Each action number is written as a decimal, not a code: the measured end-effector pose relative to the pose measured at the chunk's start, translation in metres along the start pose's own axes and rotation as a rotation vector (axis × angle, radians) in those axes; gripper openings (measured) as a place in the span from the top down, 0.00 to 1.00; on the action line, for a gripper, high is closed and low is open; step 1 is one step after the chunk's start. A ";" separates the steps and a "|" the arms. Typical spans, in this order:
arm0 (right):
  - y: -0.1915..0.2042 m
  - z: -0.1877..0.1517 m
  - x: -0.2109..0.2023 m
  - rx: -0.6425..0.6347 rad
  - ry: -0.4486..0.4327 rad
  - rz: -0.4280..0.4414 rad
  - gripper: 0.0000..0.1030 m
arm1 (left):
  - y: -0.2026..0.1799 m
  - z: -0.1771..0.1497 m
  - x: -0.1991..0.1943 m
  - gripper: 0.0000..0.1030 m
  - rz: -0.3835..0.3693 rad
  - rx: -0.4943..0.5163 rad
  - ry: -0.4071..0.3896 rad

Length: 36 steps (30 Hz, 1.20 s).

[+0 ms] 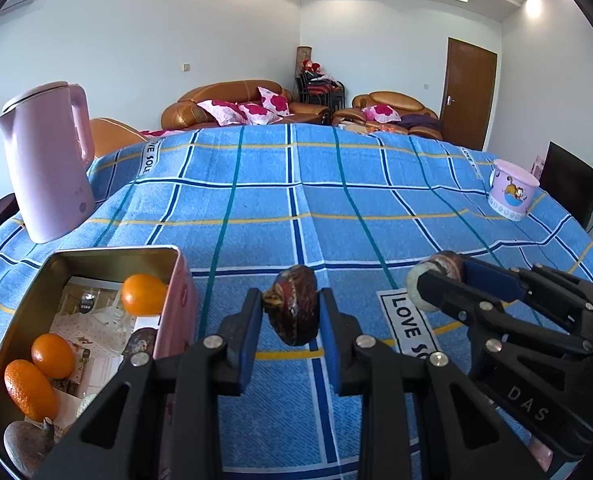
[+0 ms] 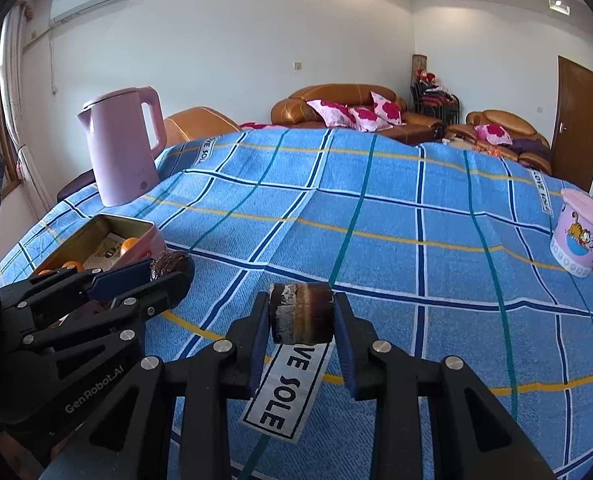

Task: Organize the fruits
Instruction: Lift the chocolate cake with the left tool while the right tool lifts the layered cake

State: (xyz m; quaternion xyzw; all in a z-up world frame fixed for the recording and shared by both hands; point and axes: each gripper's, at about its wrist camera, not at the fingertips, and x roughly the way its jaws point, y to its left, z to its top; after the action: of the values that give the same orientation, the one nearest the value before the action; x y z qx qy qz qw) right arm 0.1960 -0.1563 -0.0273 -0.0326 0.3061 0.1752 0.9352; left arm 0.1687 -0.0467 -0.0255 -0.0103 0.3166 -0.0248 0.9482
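Two dark brown fruits are held above the blue checked cloth [image 1: 256, 208], one in each gripper. The left gripper [image 1: 290, 312] is clenched on a dark fruit with a dried stalk end [image 1: 294, 308], just right of the open tin [image 1: 108, 254] at the near left. The right gripper [image 2: 301, 320] is clamped on a second dark fruit with a pale, crusted end [image 2: 301, 318], further right over the "LOVE SOLE" label [image 2: 284, 392].

The step in hand appears to be the carrying of both fruits to the tin, where three oranges [image 1: 52, 356] and a brownish fruit at the near corner already lie. For the next move, the left fruit would need to be brought leftward over the pink rim and lowered into a free spot before release; the right one would have to follow across.

The kind of dark fruit cannot be told for certain. The tin's near end is cut off by the frame and the left gripper's arms, and a dark object against its right wall is half hidden. A pink kettle [image 1: 44, 160] and a cartoon cup [image 1: 512, 190] stand well apart, far left and far right
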 end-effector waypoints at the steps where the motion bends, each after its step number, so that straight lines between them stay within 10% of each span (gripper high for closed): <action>1: 0.001 0.000 0.000 -0.001 -0.007 -0.001 0.68 | 0.000 0.000 -0.001 0.71 0.001 -0.001 -0.004; 36: 0.001 -0.005 -0.041 -0.004 -0.219 -0.037 0.68 | -0.003 -0.002 -0.025 0.71 0.050 0.012 -0.137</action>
State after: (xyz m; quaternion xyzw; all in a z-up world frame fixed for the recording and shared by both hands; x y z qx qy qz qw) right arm 0.1617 -0.1684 -0.0077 -0.0209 0.2012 0.1610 0.9660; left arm 0.1472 -0.0480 -0.0122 0.0017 0.2509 -0.0022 0.9680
